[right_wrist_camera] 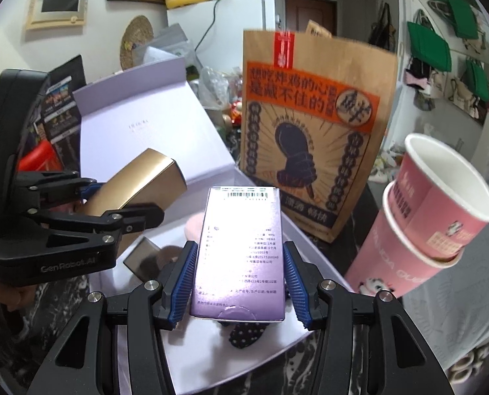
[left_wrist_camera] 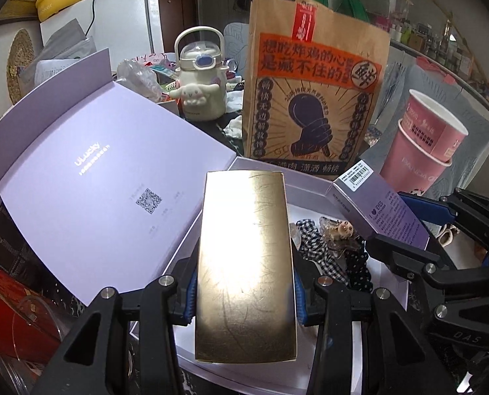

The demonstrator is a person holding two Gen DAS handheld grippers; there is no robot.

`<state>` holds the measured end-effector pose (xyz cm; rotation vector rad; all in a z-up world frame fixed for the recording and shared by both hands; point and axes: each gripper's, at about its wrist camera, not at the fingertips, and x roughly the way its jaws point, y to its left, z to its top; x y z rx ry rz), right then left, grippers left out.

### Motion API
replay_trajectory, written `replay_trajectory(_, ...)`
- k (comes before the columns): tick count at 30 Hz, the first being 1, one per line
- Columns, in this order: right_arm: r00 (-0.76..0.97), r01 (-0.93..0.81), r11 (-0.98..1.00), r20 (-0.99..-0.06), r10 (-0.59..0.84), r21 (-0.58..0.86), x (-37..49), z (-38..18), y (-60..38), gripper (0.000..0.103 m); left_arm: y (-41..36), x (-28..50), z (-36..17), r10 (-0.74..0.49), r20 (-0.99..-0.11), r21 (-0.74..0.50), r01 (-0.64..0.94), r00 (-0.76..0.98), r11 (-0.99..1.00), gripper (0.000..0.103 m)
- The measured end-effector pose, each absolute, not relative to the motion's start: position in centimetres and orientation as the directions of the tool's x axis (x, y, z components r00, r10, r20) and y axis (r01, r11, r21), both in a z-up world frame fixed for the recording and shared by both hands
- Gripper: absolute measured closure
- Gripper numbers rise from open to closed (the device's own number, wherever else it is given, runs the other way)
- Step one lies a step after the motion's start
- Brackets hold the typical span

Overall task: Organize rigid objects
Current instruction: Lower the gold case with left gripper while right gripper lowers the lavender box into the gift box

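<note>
My left gripper (left_wrist_camera: 244, 291) is shut on a long gold box (left_wrist_camera: 246, 263) and holds it above the open lavender gift box (left_wrist_camera: 389, 289). The gold box (right_wrist_camera: 139, 182) and left gripper (right_wrist_camera: 117, 199) also show at the left in the right wrist view. My right gripper (right_wrist_camera: 237, 283) is shut on a purple carton (right_wrist_camera: 239, 256) with a barcode end, also over the gift box (right_wrist_camera: 231, 355). In the left wrist view the purple carton (left_wrist_camera: 380, 212) and right gripper (left_wrist_camera: 408, 223) are at the right. Checked and dotted hair ties (left_wrist_camera: 323, 250) lie inside the box.
The gift box lid (left_wrist_camera: 89, 177) lies open to the left. A tall brown paper bag (left_wrist_camera: 313, 92) stands right behind the box. Two stacked pink paper cups (left_wrist_camera: 425, 144) stand at the right. A cream kettle-shaped bottle (left_wrist_camera: 201, 82) stands behind. A small grey box (right_wrist_camera: 144, 256) lies inside.
</note>
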<state>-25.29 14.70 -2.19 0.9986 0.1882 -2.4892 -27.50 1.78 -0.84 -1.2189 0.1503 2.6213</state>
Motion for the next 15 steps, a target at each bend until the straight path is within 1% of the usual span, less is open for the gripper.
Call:
replay_trajectory(12,-0.612,0.438,-0.898,-0.720,-0.327,0.036,-26.0,-4.5,13.9,0.052,2.0,-27.5,-2.9,0.175,-0.797,-0.001,-0.288,-0.579,-0.958,0.060)
replay_trajectory(15,-0.617,0.427,-0.904,-0.724,-0.309,0.022,-26.1,-4.9,13.9,0.052,2.1,-27.7,-3.3,0.157,-0.804,0.016,-0.285,-0.573,-0.958,0.060)
